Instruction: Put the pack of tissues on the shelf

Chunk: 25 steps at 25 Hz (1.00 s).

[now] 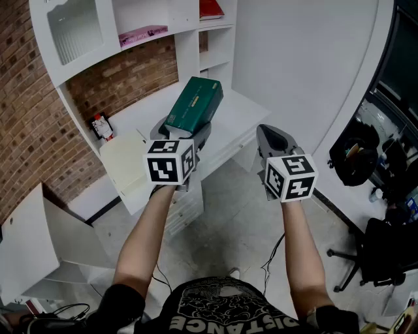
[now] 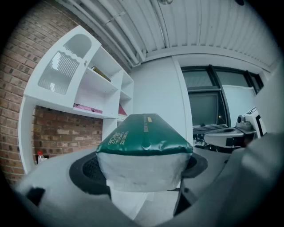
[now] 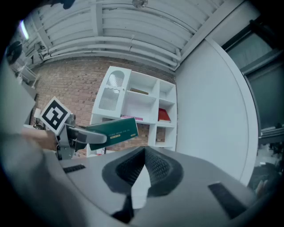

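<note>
Green pack of tissues (image 1: 194, 104) is clamped in the left tool (image 1: 185, 132). The jaws stand wide on its near short end and the rest sticks out toward 1 o'clock, in the air in front of the white bench (image 1: 134, 114). Right tool (image 1: 273, 140) is closed with nothing in it, at 3 o'clock of the left one. Shelf (image 1: 185, 29) is at 11 o'clock of the pack, with a pink item (image 1: 142, 32) on it and a red item (image 1: 210, 9) one board up.

Handling guess: light, soft, not fragile. Glossy film looks slippery, and a harder squeeze would likely crumple it. The end grip leaves a long overhang that may droop. A hold across the broad faces nearer the middle looks steadier.
</note>
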Each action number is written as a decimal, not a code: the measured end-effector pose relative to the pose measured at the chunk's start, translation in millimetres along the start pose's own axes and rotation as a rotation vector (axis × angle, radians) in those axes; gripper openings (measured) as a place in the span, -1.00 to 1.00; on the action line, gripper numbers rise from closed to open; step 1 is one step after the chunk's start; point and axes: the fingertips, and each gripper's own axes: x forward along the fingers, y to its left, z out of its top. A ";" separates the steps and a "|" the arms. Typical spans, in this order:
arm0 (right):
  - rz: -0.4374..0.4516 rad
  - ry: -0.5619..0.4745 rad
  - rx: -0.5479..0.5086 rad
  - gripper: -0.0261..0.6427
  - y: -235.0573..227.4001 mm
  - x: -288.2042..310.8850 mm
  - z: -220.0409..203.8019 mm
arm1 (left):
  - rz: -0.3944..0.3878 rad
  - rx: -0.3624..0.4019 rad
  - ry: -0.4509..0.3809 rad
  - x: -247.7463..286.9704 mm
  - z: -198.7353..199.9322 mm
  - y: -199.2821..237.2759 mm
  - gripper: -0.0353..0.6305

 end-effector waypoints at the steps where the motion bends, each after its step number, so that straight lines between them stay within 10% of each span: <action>1: 0.001 0.002 0.004 -0.91 -4.2 1.5 -1.7 | 0.001 0.001 0.003 3.8 -0.4 -1.4 0.46; 25: 0.103 0.002 0.081 -0.91 -120.0 39.7 -36.9 | 0.083 0.025 0.053 112.7 -11.4 -50.5 0.46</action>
